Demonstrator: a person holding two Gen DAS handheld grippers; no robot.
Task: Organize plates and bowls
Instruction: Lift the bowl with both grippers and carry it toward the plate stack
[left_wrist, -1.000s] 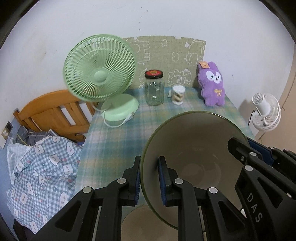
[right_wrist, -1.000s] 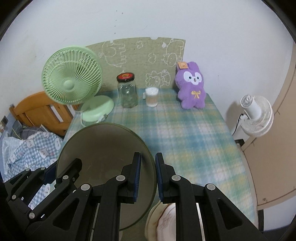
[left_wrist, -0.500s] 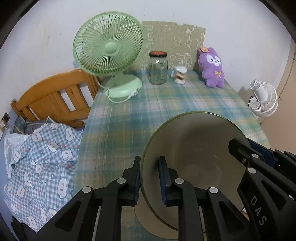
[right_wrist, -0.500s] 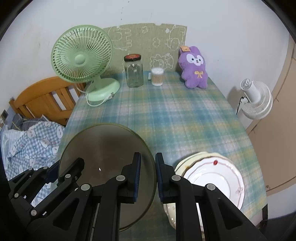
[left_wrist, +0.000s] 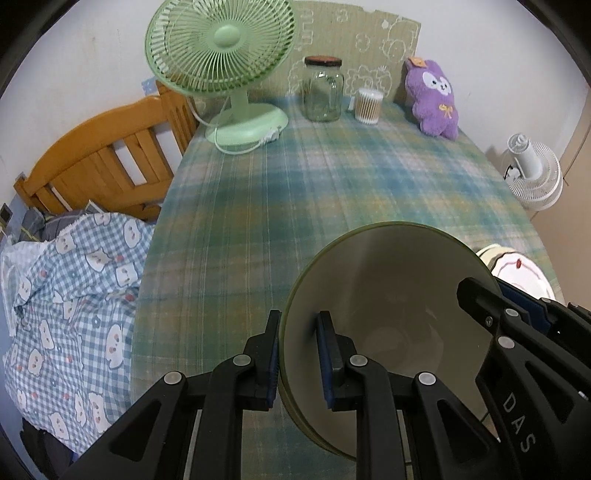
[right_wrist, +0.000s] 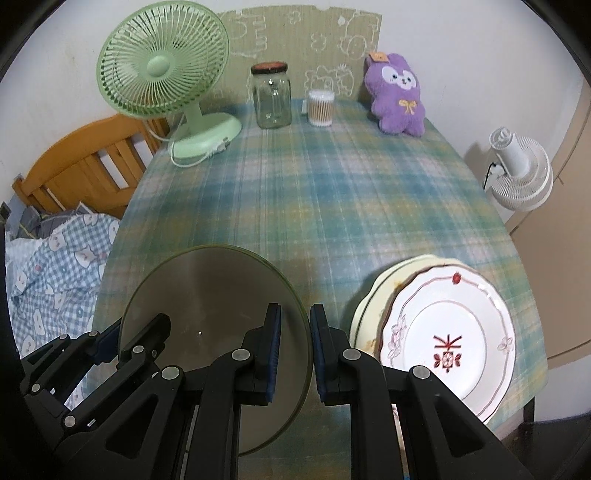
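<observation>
The right gripper is clamped on the right rim of an olive bowl, one pad inside the rim, one outside. The left gripper grips the bowl's left rim. The bowl is held above a plaid tablecloth. Just right of the gripper, a white patterned plate lies atop a cream plate. Along the far edge stand a green fan, glass jar, cotton swab tub and purple plush.

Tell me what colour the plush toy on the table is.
The plush toy is purple, clearest in the right wrist view.
</observation>
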